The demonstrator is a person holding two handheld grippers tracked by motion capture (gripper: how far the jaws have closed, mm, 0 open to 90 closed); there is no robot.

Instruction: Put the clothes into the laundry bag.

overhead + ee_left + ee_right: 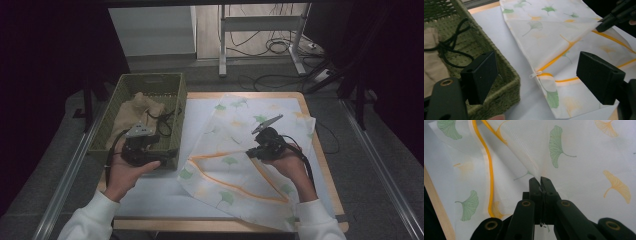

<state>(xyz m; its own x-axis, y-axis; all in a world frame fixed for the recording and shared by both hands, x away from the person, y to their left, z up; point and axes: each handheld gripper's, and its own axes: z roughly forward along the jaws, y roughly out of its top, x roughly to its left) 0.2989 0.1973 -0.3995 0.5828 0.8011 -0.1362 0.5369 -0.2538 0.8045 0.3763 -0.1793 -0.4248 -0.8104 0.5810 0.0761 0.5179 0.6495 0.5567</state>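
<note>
R gripper (541,181) clamped on bag's (235,150) top layer mid-table, lifting it to gape the mouth. L gripper (536,75) jaws wide, empty, by basket (112,112) w/ cloth (137,112), prob. for loading.

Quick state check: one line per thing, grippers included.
White mesh pouch with ginkgo-leaf print and orange zipper: flat on the table, one layer pinched and lifted, mouth gaping.
Zipper pull: at the end of the zipper nearest the basket.
Green woven basket: upright, holding cloth and cord.
Beige cloth: crumpled in the basket.
Black cord: tangled, loose on the cloth.
Left gripper: open, empty.
Right gripper: shut on the pouch fabric.
</note>
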